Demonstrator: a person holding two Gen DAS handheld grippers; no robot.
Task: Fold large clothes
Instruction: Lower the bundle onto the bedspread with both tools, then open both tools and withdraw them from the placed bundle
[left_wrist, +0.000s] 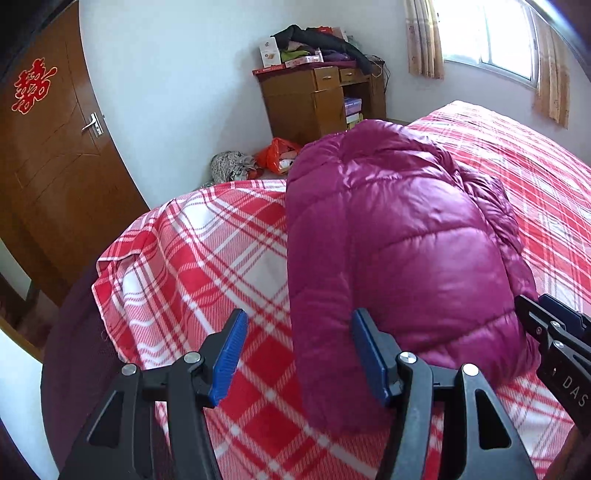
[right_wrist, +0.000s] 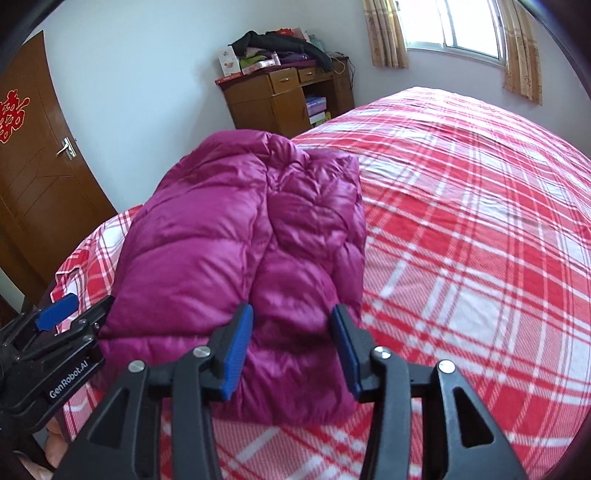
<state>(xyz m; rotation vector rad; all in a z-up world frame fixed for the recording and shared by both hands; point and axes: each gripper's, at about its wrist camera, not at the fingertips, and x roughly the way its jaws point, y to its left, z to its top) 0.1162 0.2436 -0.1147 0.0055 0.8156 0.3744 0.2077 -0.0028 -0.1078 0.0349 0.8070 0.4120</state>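
Both grippers, left (left_wrist: 299, 356) & right (right_wrist: 291, 349), spread over folded magenta jacket (right_wrist: 240, 236); underside hidden.

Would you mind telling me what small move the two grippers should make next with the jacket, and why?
Probably close both on the near edge. The purple jacket lies in a long bundle on the plaid bedspread, and the left gripper and right gripper are open at that end, gripping nothing.

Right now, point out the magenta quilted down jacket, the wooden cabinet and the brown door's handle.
magenta quilted down jacket (right_wrist: 236, 236), right wrist view, upper folded panel.
wooden cabinet (left_wrist: 295, 107), left wrist view, front door.
brown door's handle (left_wrist: 92, 123), left wrist view, metal lever.
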